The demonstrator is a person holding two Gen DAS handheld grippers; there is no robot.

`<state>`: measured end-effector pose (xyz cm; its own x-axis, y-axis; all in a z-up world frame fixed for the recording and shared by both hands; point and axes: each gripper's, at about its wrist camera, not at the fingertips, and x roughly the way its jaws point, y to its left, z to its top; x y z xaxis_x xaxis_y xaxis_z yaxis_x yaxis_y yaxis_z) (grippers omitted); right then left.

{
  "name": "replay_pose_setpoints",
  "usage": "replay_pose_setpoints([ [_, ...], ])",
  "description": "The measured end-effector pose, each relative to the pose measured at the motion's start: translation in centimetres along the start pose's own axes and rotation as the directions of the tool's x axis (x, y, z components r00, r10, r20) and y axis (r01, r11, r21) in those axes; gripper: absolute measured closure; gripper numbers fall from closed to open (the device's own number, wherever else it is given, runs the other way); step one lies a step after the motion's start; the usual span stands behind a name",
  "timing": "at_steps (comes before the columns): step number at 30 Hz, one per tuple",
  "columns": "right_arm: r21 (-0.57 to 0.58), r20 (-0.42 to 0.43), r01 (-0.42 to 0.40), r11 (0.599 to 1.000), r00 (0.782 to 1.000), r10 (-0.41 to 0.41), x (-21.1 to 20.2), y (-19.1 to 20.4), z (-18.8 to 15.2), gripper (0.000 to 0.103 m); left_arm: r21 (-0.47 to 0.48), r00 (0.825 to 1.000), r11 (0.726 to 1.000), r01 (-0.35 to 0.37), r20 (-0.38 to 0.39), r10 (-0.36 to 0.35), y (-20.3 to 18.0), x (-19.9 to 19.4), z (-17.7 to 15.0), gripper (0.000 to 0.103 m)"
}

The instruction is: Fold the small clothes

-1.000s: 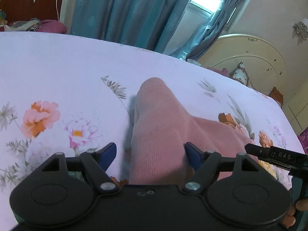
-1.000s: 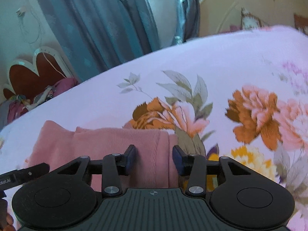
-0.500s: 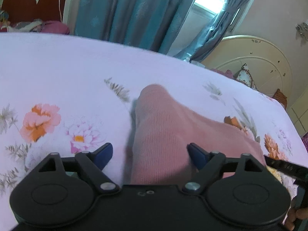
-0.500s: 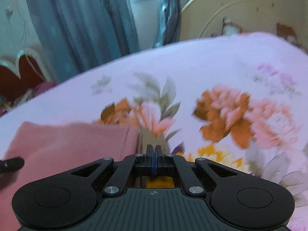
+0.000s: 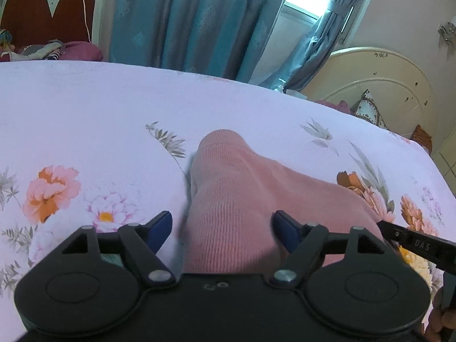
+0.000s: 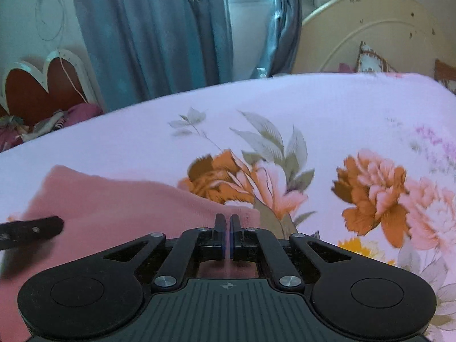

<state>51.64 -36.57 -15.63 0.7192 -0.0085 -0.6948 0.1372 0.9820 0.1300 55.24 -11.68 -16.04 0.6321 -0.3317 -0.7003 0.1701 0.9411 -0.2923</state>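
Observation:
A pink knit garment (image 5: 245, 188) lies on the floral bedsheet (image 5: 85, 108), one end reaching away from me. My left gripper (image 5: 223, 229) is open, its blue-padded fingers on either side of the garment's near end, which passes between them. In the right wrist view the garment (image 6: 119, 208) spreads to the left, and my right gripper (image 6: 227, 223) is shut at its right edge, pinching the pink cloth. The tip of the right gripper shows at the right in the left wrist view (image 5: 416, 243), and the left gripper's tip at the left in the right wrist view (image 6: 31, 229).
Blue curtains (image 5: 193, 20) and a window stand beyond the bed. A cream rounded headboard (image 5: 379, 85) with cushions is at the far right. A red heart-shaped headboard (image 5: 48, 8) with piled clothes is at the far left.
My right gripper has closed on the garment's right edge and shifted right, so the cloth looks pulled flatter. The left gripper has stayed open around the near end.

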Motion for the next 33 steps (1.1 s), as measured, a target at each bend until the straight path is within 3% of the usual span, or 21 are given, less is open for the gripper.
replay_pose_setpoints([
  [4,-0.075,0.018,0.029,0.997,0.999,-0.028,0.6,0.6,-0.3,0.103,0.014,1.000,1.000,-0.013,0.001,0.013,-0.2,0.6,-0.1,0.019],
  [8,-0.073,0.000,0.014,0.997,1.000,-0.014,0.4,0.5,0.1,0.103,0.002,1.000,1.000,-0.016,-0.008,0.016,-0.1,0.1,0.0,0.019],
  [17,-0.052,0.027,-0.050,0.997,0.998,0.051,-5.0,1.1,0.0,0.103,0.044,0.999,0.999,-0.012,0.048,0.010,-0.7,-3.9,-0.5,0.024],
  [26,-0.077,0.003,-0.098,0.992,0.995,0.099,-8.0,3.0,-3.2,0.102,0.128,0.998,0.992,-0.004,0.059,-0.004,-1.2,-7.9,-3.7,0.024],
  [33,-0.116,-0.042,-0.060,0.991,0.998,0.056,-6.4,2.5,-6.2,0.103,0.129,1.000,0.992,-0.014,0.028,0.011,-0.5,-6.8,-5.7,0.016],
])
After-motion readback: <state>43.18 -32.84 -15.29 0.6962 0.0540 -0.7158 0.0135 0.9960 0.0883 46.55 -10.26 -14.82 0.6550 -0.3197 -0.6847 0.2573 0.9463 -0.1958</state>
